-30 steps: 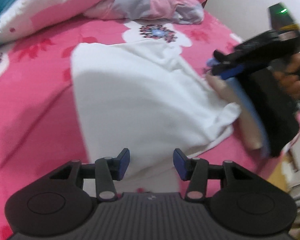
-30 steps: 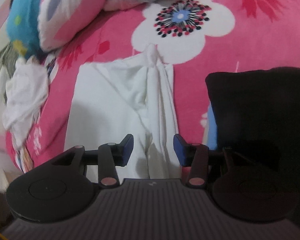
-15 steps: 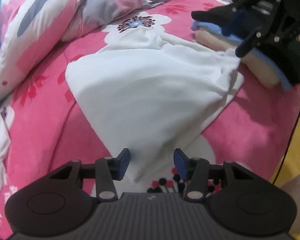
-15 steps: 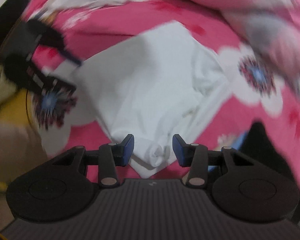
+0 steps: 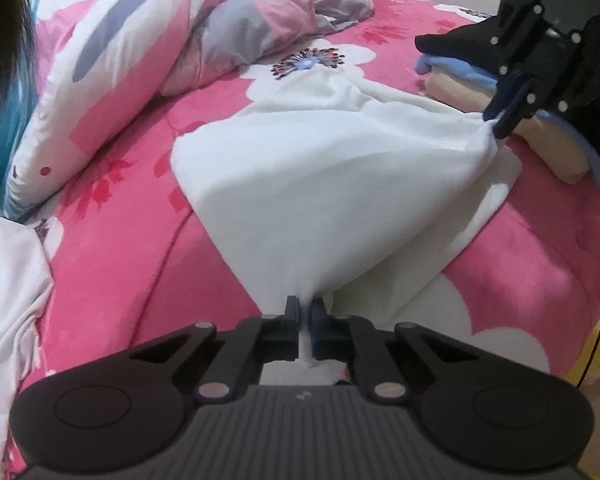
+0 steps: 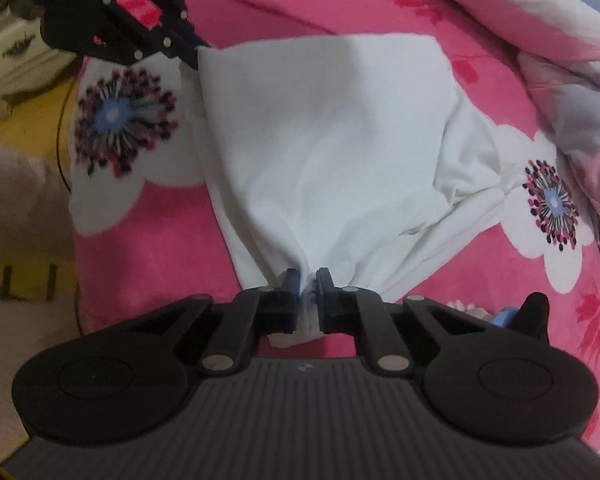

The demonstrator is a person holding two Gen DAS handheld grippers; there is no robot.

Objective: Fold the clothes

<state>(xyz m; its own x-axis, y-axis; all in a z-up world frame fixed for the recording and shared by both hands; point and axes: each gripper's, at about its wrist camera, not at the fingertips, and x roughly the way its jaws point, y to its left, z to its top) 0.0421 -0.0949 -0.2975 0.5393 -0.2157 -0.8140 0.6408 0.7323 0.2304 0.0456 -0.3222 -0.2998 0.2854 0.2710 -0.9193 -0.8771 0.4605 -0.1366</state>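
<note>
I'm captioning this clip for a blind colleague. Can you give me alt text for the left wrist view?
The left gripper is shut on a corner of a white garment spread over a pink floral bedspread. The right gripper pinches its far corner, beside a stack of folded clothes.

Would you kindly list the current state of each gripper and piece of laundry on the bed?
Left gripper: shut on the white garment.
Right gripper: shut on the white garment.
White garment: pinched at two corners, partly lifted, stretched between the grippers.
Stack of clothes: folded, lying on the bed.
Quilt: crumpled.
</note>
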